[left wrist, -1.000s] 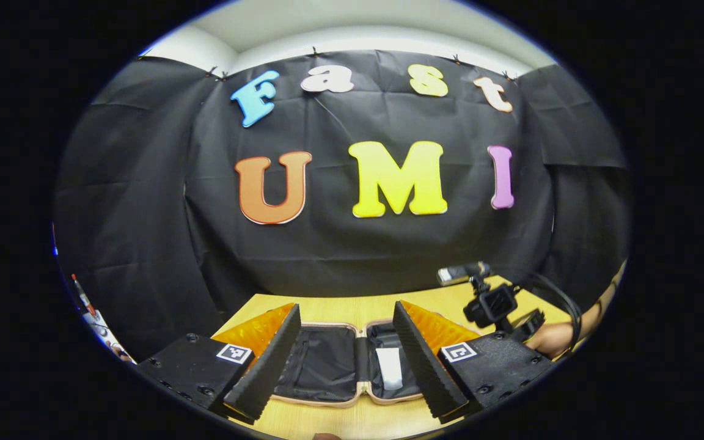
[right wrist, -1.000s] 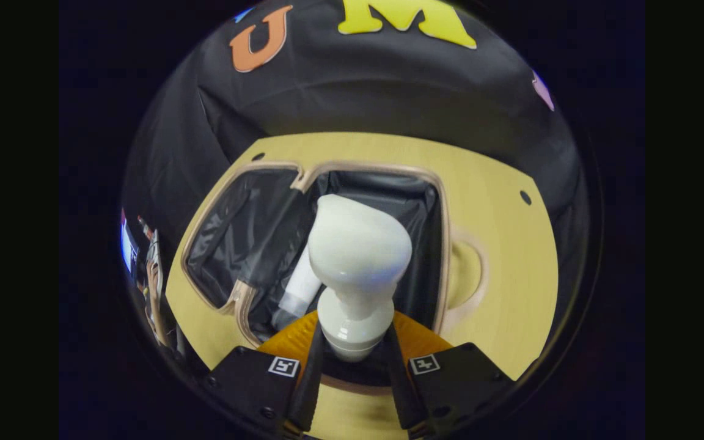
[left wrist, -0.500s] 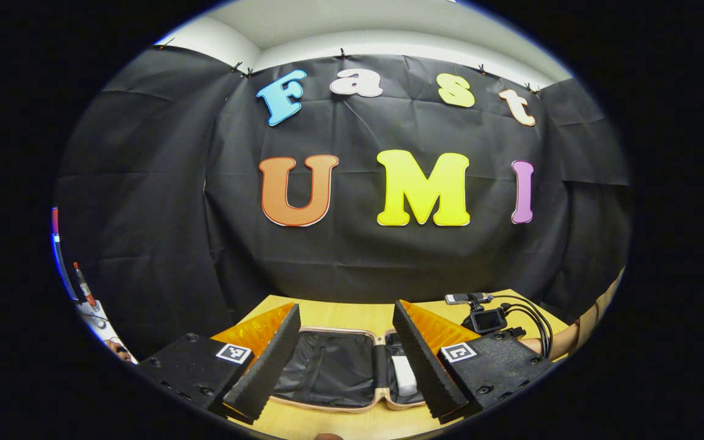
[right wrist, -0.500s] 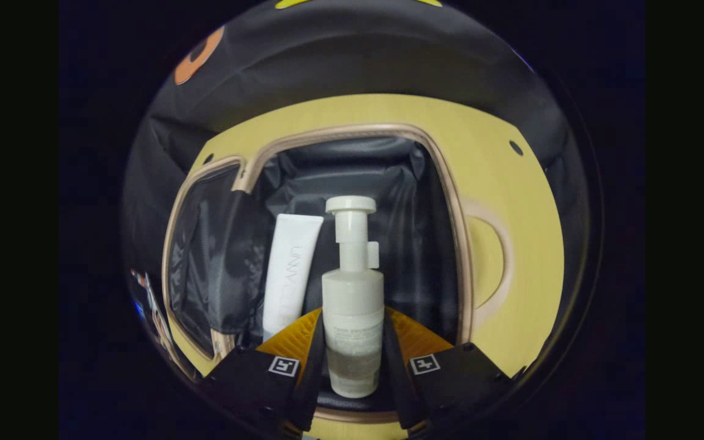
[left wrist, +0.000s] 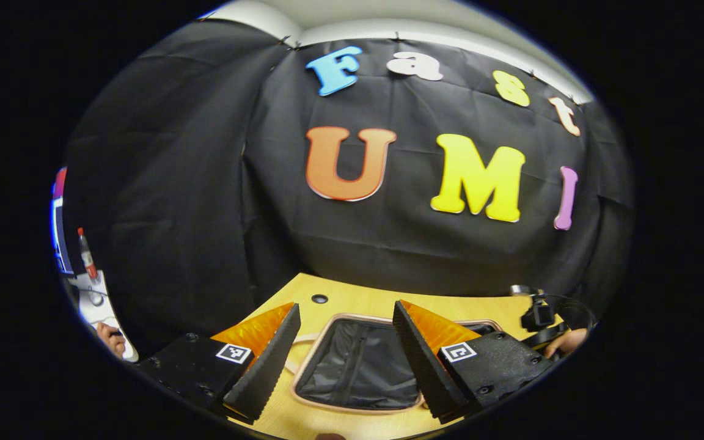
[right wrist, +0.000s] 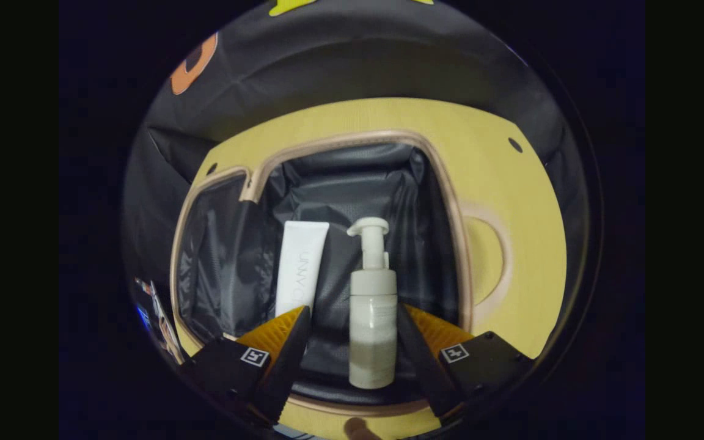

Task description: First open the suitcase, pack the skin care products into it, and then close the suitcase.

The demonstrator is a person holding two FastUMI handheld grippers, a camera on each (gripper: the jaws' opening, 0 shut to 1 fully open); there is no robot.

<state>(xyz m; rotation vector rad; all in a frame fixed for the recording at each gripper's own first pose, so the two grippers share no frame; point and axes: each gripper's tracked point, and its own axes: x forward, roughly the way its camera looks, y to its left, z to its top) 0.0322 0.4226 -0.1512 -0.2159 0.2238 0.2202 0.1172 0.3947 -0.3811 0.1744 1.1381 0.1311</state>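
Observation:
The suitcase (right wrist: 450, 214) lies open on the wooden table (right wrist: 511, 201), with a beige rim and black lining. In its right half a white tube (right wrist: 300, 269) and a white pump bottle (right wrist: 373, 324) lie side by side, pump heads pointing away from me. My right gripper (right wrist: 352, 308) is open just above that half, and the bottle's lower part lies loose between its fingers. My left gripper (left wrist: 346, 308) is open and holds nothing, hovering over the suitcase's left half (left wrist: 358, 366), whose lining is bare. The right gripper (left wrist: 535, 315) and the hand (left wrist: 563, 342) holding it show at the right of the left gripper view.
The suitcase handle (right wrist: 498, 263) sticks out to the right on the table. Black cloth walls close in behind and to the left. A small hole (left wrist: 319, 299) marks the tabletop near the far left corner. Clutter (left wrist: 92, 287) lies beyond the left table edge.
My right gripper has opened and let go of the pump bottle, which now lies in the suitcase beside the tube. My left gripper has swung leftwards over the suitcase's other half.

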